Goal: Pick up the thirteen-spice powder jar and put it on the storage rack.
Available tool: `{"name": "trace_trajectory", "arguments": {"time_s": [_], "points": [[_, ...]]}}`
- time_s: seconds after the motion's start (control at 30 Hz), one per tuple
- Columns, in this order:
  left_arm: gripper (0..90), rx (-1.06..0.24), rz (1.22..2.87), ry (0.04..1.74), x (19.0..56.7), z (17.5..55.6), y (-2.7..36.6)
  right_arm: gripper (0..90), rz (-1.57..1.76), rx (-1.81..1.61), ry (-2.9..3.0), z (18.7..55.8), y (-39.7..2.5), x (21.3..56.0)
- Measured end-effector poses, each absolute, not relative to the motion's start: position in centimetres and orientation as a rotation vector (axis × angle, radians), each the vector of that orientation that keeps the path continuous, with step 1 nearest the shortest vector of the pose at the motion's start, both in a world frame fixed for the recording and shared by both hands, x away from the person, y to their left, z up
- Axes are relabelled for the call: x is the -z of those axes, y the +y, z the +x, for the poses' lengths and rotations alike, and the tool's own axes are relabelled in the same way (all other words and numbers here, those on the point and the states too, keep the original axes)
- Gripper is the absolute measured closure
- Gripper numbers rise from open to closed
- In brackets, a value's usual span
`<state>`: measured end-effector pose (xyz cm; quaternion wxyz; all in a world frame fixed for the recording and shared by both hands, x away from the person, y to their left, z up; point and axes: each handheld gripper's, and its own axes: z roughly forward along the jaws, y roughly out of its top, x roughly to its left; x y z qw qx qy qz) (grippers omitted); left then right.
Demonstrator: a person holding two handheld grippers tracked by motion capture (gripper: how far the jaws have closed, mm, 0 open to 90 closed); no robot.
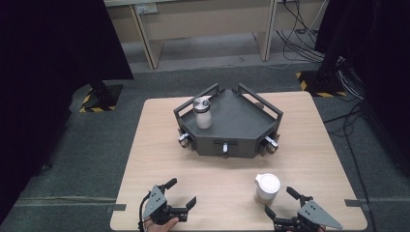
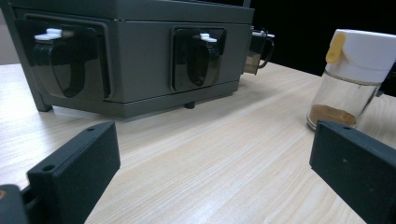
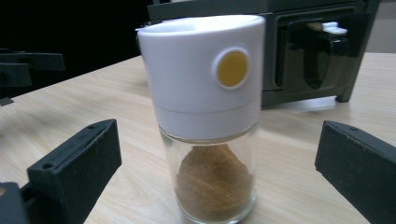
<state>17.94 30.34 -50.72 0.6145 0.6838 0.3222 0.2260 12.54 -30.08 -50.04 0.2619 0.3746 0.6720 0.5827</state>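
High view: my left gripper (image 1: 183, 192) sits at the bottom left of the frame, jaws wide apart, nothing in them. My right gripper (image 1: 280, 201) is at the bottom right, jaws also wide, nothing gripped. The jar (image 1: 267, 189), white cap, stands upright on the table (image 1: 145, 159) just up-left of the right gripper, close to its jaws but not between them. The rack (image 1: 232, 123) sits mid-frame, toward the table's far side. A shaker (image 1: 202, 112) with a metal lid stands upright in the rack's left part.

Left gripper view: both black jaws at the bottom corners, wide gap, bare wood between. Rack fills the upper left, two latches on its front faces. Jar (image 2: 348, 77) is at the right edge, upright, brown powder at the bottom, yellow tab on the cap. It stands beyond my right-hand jaw, apart from it.

Right gripper view: jaws spread to the bottom corners, holding nothing. Jar (image 3: 208, 116) stands dead centre, just ahead of the gap, touching neither jaw. Yellow dot on the cap faces me, powder fills the lower part of the glass. Rack (image 3: 308, 51) is behind it, upper right.
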Motion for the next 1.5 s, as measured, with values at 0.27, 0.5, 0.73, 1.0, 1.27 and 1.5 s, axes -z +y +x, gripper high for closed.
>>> {"name": "trace_trajectory", "arguments": {"time_s": [0.27, 0.5, 0.73, 1.0, 1.27, 1.5], "points": [[1.1, -0.515, 1.583, 0.736, 50.8, 18.0, 30.2, 0.6, 0.998, -1.585, 1.821, 13.2, -29.5, 50.0], [1.2, -0.512, 1.575, 0.745, 50.8, 18.0, 30.3, 2.2, 0.986, -1.578, 1.827, 13.8, -29.1, 49.9], [1.2, -0.51, 1.578, 0.744, 50.9, 18.0, 30.3, 5.9, 0.973, -1.559, 1.838, 14.3, -28.7, 49.8], [1.2, -0.508, 1.578, 0.744, 50.9, 18.0, 30.3, 11.5, 0.978, -1.535, 1.858, 14.9, -28.3, 49.7], [1.3, -0.506, 1.578, 0.742, 50.9, 18.0, 30.3, 18.1, 0.97, -1.521, 1.867, 15.3, -28.1, 49.6], [1.3, -0.506, 1.578, 0.743, 50.9, 18.0, 30.3, 28.4, 0.968, -1.521, 1.878, 15.6, -28.2, 49.6]]}}
